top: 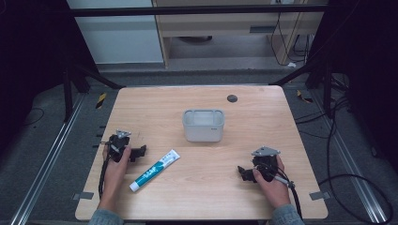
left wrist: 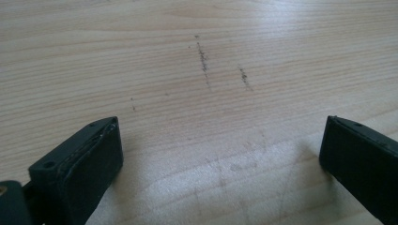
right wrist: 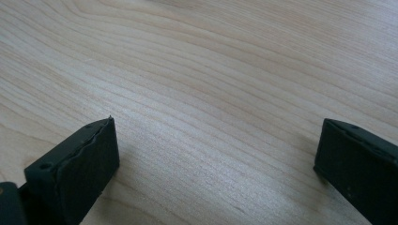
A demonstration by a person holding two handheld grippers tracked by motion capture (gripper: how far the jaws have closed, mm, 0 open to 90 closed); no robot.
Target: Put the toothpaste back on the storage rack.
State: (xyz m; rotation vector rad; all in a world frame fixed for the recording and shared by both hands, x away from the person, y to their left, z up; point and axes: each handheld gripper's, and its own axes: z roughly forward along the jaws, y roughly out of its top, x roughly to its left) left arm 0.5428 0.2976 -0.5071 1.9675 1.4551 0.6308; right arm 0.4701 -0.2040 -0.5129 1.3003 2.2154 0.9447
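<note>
A white and teal toothpaste tube [top: 155, 170] lies slanted on the wooden table [top: 202, 197], between my two hands. Behind it, near the table's middle, stands a grey rectangular bin [top: 203, 124], upright with its mouth up. My left gripper [top: 142, 151] rests on the table just left of the tube, held by a hand, jaws pointing right. In the left gripper view its jaws stand wide apart over bare wood [left wrist: 220, 136]. My right gripper [top: 241, 171] rests at the front right, open with bare wood [right wrist: 216, 136] between its jaws.
A small dark round disc [top: 232, 98] sits near the table's far edge. Dark scuff marks [left wrist: 204, 61] streak the wood ahead of the left gripper. Metal frame rails and cables [top: 338, 140] run along the floor around the table.
</note>
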